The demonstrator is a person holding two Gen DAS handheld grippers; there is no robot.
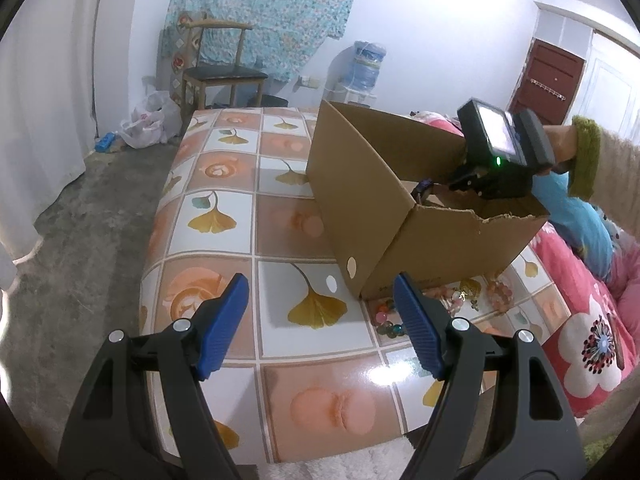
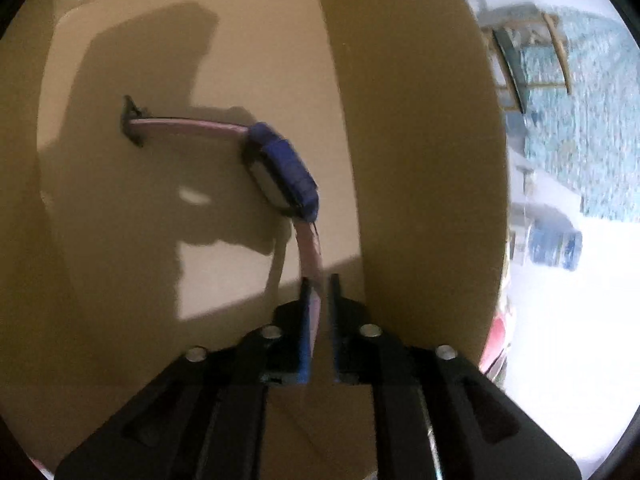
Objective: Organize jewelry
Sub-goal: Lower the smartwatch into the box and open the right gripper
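The left gripper [image 1: 320, 320] points down at a slant, its two blue pads [image 1: 222, 320] wide apart with nothing between them. The right gripper [image 2: 319, 312] points steeply down, and a hand [image 1: 560, 144] in a green-cuffed sleeve [image 1: 586, 160] holds it. Its jaws stand a little apart, one pad [image 2: 306, 320] touching a thin strap, the other clear of it.

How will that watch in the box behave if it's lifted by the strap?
Probably floppy: the watch has a thin pink strap that already curves between the right gripper jaws. Likely light. Its blue case would probably dangle and swing, perhaps brushing the box wall.
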